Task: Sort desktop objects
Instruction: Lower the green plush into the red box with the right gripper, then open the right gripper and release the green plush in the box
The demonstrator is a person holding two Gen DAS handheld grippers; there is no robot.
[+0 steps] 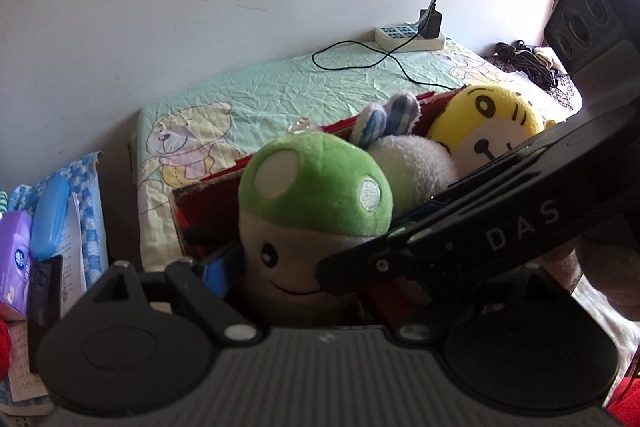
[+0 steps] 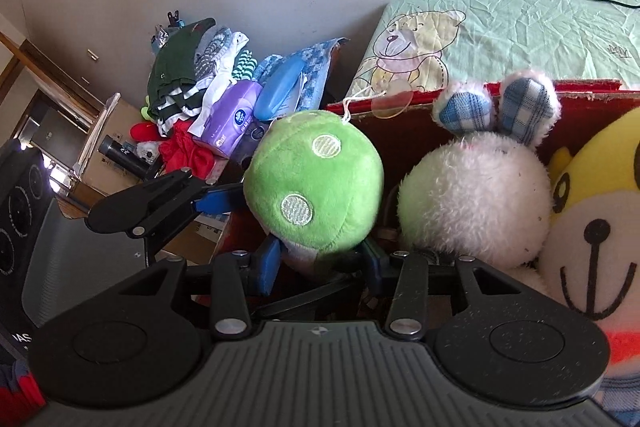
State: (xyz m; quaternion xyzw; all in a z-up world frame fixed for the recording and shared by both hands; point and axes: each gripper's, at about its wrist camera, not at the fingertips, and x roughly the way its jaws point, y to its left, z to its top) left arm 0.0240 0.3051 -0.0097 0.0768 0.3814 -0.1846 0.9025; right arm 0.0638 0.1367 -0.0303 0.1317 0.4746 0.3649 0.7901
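Green mushroom plush [image 2: 316,183] is sitting at the left end of the red box [image 2: 404,131], and your right gripper [image 2: 320,263] is closing its blue pads [image 2: 269,261] around the pale stem, so you're holding it by the base. Your left gripper [image 2: 208,201] is coming in from the other side; one blue finger is showing just beside the cap, the other is hidden, so I can't tell whether it's wide or narrow. The white bunny plush [image 2: 476,195] and yellow bear plush [image 2: 592,227] are already lying in the box next to it, so the toy sorting is looking well along. The purple tissue pack [image 2: 232,119], blue case [image 2: 280,87] and clothes pile [image 2: 188,75] are still waiting outside the box.
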